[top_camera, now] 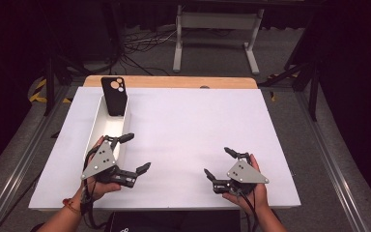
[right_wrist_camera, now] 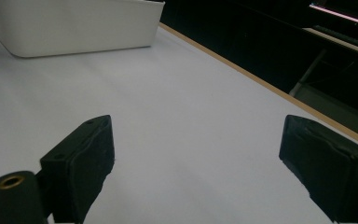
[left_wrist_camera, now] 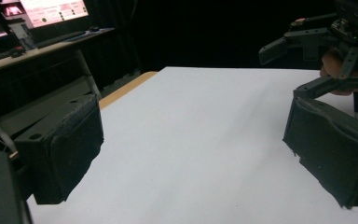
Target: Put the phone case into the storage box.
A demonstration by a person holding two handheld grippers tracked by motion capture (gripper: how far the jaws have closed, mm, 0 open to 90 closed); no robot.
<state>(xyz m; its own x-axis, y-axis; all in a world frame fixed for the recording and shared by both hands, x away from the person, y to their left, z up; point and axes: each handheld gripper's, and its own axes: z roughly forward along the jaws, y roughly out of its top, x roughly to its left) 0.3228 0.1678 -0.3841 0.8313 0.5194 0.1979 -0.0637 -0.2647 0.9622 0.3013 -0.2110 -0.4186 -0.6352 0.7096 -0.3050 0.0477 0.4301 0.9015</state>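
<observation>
1. Phone case: black, with round camera cut-outs, standing upright at the far end of the bin.
2. Bin: white, long, on the table's left side.
3. Left gripper: jaws released, empty, just beside the bin's near end.
4. Right gripper: jaws released, empty, well apart from the bin.
5. Table: bare white surface between the grippers; wooden edge at the far side.

On the white-covered table, a long white plastic bin lies toward nine o'clock, a black phone case propped upright at its twelve-o'clock end. The left gripper hovers jaws spread beside the bin's near end; the right gripper sits at five o'clock, jaws apart.
</observation>
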